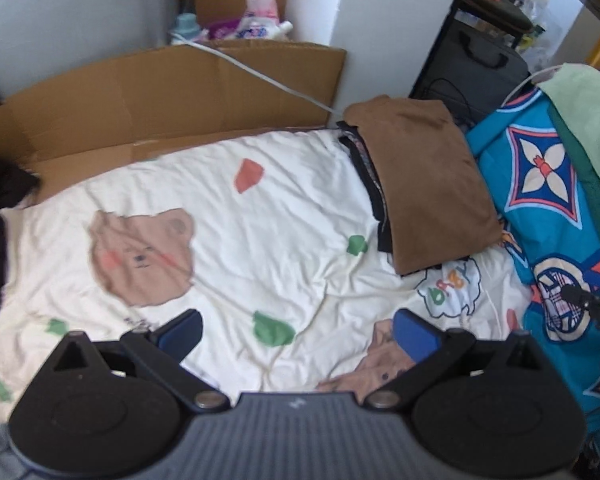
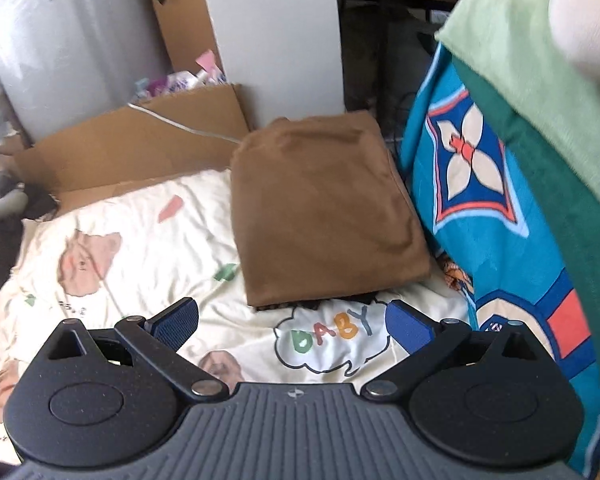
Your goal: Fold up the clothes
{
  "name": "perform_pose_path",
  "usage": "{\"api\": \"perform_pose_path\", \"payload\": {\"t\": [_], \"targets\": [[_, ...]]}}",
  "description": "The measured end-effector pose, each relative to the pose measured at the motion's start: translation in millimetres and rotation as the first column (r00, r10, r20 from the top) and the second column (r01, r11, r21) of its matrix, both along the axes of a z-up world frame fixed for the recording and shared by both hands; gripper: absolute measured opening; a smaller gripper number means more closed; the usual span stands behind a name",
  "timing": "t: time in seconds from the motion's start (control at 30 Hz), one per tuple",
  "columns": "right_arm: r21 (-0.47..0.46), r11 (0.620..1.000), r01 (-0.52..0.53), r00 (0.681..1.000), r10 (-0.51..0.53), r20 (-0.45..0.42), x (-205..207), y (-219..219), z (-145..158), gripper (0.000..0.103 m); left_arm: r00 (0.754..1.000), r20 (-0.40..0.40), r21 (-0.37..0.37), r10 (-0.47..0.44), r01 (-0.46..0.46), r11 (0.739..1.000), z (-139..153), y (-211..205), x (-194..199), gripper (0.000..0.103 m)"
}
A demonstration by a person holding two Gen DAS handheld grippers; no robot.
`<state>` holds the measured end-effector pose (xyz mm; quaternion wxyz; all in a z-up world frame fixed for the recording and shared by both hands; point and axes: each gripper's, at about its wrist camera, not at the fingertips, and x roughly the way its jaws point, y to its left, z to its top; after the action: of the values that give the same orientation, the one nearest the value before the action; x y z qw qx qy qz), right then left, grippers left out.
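2 grippers, left gripper (image 1: 298,334) and right gripper (image 2: 292,326), hover wide-fingered and empty over the bear-print sheet (image 1: 228,216); brown folded garment (image 2: 320,216) tops a stack.

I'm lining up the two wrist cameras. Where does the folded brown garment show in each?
Left wrist: the folded brown garment lies right of centre, on top of dark folded clothes, against the blue patterned blanket.
Right wrist: the garment sits in the centre, just beyond the open fingers.
Shared landmark: the BABY cloud print on the white bedsheet, right at the garment's near edge.
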<state>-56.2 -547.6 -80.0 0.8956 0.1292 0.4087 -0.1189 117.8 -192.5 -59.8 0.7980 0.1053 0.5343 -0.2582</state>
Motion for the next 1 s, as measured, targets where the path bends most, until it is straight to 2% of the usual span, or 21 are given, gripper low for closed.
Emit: {"api": "perform_pose_path", "payload": {"t": [0.13, 0.27, 0.37, 0.47, 0.6, 0.83, 1.0], "targets": [[0.021, 1.0, -0.013, 1.0, 0.013, 0.026, -12, 5, 21, 0.103, 0.999, -0.006, -0.015, 0.044, -0.044, 0.999, 37, 15, -12, 0.102], [0.049, 0.998, -0.036, 0.998, 0.033, 0.052, -26, 9, 39, 0.103, 0.997, 0.016, 0.023, 0.073, -0.073, 0.997, 64, 23, -24, 0.102], [0.051, 0.998, -0.043, 0.998, 0.04, 0.049, -38, 11, 48, 0.103, 0.995, 0.018, 0.006, 0.094, -0.094, 0.996, 82, 28, -33, 0.102], [0.06, 0.997, -0.045, 0.998, 0.043, 0.034, -48, 12, 53, 0.103, 0.994, 0.021, -0.008, 0.111, -0.111, 0.994, 99, 36, -43, 0.103], [0.074, 0.996, -0.042, 0.999, 0.043, -0.002, -59, 16, 55, 0.103, 0.99, 0.082, 0.002, 0.111, -0.111, 0.994, 131, 49, -55, 0.103], [0.101, 0.992, -0.074, 0.997, 0.075, -0.004, -74, 22, 64, 0.103, 0.98, 0.133, 0.026, 0.152, -0.156, 0.987, 181, 90, -74, 0.103], [0.118, 0.988, -0.097, 0.995, 0.101, -0.023, -84, 33, 65, 0.103, 0.956, 0.143, -0.004, 0.254, -0.256, 0.967, 203, 130, -92, 0.103]]}}
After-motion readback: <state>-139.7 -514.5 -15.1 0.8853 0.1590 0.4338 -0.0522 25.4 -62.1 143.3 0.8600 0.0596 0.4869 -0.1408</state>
